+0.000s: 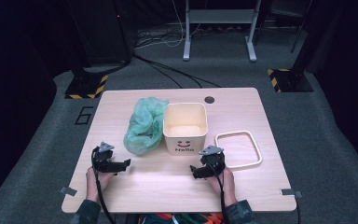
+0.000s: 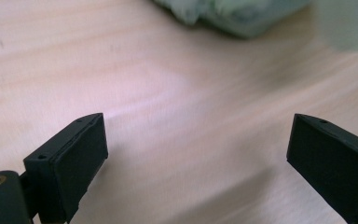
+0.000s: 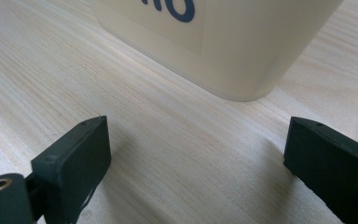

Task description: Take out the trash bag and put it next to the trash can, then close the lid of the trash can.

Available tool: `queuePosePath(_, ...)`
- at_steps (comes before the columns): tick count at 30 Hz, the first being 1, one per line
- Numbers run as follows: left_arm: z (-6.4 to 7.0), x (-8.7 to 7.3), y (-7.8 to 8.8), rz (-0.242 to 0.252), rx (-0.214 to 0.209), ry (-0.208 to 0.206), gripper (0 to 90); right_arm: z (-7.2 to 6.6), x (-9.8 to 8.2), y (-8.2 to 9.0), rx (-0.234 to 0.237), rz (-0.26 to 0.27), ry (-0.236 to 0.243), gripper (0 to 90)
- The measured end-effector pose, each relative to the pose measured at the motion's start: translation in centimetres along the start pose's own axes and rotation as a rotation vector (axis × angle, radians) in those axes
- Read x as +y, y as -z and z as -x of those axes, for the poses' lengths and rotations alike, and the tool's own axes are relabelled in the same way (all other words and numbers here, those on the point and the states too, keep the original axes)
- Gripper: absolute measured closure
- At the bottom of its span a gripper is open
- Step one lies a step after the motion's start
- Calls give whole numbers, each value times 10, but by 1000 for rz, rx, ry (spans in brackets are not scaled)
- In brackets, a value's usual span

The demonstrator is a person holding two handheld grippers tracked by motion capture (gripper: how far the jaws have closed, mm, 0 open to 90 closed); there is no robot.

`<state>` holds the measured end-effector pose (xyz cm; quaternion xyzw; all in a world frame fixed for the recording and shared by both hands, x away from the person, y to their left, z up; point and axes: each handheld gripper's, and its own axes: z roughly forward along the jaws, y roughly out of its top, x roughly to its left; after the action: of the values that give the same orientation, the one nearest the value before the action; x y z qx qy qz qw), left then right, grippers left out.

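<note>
A cream square bin (image 1: 185,127) with a smiley face and "Hello" on its front stands mid-table, empty inside. A crumpled green plastic bag (image 1: 144,125) lies against its left side. My left gripper (image 1: 124,164) rests low over the table at the front left, jaws open with bare wood between them; the bag (image 2: 233,14) lies ahead of it. My right gripper (image 1: 196,171) sits open at the front, just before the bin's right corner (image 3: 223,42), nothing between its jaws.
A cream square frame, like a bin's rim ring (image 1: 238,149), lies flat to the right of the bin. A round cable hole (image 1: 209,100) marks the table's far edge. Floor cables and stand bases lie beyond the table.
</note>
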<state>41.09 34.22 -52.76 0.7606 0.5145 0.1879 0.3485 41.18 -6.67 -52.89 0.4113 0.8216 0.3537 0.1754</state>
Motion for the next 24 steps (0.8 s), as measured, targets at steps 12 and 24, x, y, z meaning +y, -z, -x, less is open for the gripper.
queuePosePath(12, 8, -4, -1, -4, 62, -31, 38, 0, 0, 0, 0, 1, -2, 62)
queuePosePath(24, 9, -3, -2, -1, 81, -14, 43, -1, 0, 1, 13, 0, 13, 61)
